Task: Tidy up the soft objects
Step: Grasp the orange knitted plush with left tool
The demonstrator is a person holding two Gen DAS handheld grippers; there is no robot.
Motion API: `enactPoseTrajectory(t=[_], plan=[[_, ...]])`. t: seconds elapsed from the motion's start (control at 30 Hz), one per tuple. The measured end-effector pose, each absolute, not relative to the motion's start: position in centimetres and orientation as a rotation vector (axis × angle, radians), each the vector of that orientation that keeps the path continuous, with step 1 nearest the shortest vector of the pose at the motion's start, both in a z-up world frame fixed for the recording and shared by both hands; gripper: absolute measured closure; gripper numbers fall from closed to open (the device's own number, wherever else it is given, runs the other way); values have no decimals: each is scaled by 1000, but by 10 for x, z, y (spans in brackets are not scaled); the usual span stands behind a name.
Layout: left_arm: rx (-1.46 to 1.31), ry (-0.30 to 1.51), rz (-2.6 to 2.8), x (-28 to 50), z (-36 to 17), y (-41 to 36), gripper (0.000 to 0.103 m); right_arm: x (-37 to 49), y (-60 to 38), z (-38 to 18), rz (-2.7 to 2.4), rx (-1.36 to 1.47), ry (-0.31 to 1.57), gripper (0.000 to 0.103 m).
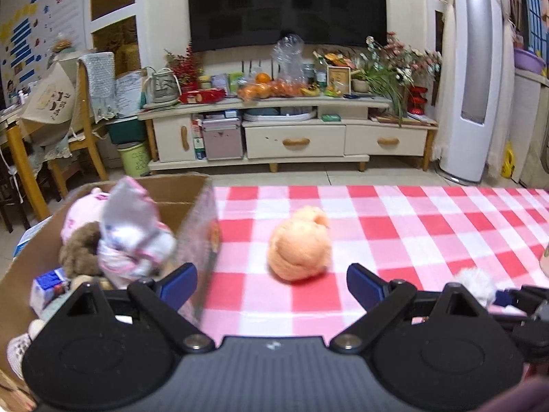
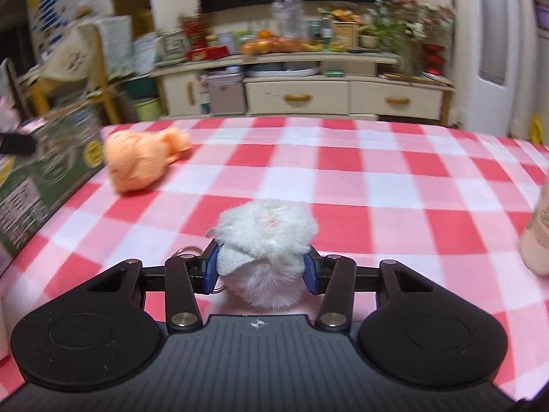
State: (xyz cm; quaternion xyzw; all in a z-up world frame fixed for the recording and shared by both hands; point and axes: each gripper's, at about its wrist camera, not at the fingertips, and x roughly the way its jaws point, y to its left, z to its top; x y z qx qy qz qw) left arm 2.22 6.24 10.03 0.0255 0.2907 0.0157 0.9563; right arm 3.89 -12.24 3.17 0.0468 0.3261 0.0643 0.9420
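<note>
Left wrist view: the left gripper (image 1: 271, 283), jaws wide and empty, faces a rounded peach plush toy (image 1: 299, 244) on the red-checked tablecloth (image 1: 411, 226); the brown cardboard box (image 1: 175, 194) at its left edge holds plush toys.

Right wrist view: the right gripper (image 2: 260, 267) clamps a fluffy white pompom (image 2: 266, 240) near the cloth's near edge

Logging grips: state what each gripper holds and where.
Right gripper clamps the white fluffy toy across its lower sides. Left gripper is open, holding nothing.

Black grippers (image 2: 260, 271) — blue-padded jaws
</note>
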Motion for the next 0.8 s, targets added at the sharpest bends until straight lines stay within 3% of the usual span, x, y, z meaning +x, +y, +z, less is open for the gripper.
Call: enactPoseTrajectory(t=[0.2,0.27,0.3,0.33,0.8], plan=[[27,642,33,28,86,40,9,42,-135,25,98,137,651,31],[30,650,44,33,82,32,9,39,-139,26,105,150,652,18],[26,651,53,37,81,29,9,40,-139,27,106,153,650,6],[21,651,61,40,79,27,9,41,-139,27,105,157,643,4],[67,686,170,123,42,23,9,48,-148,23,138,198,660,2]])
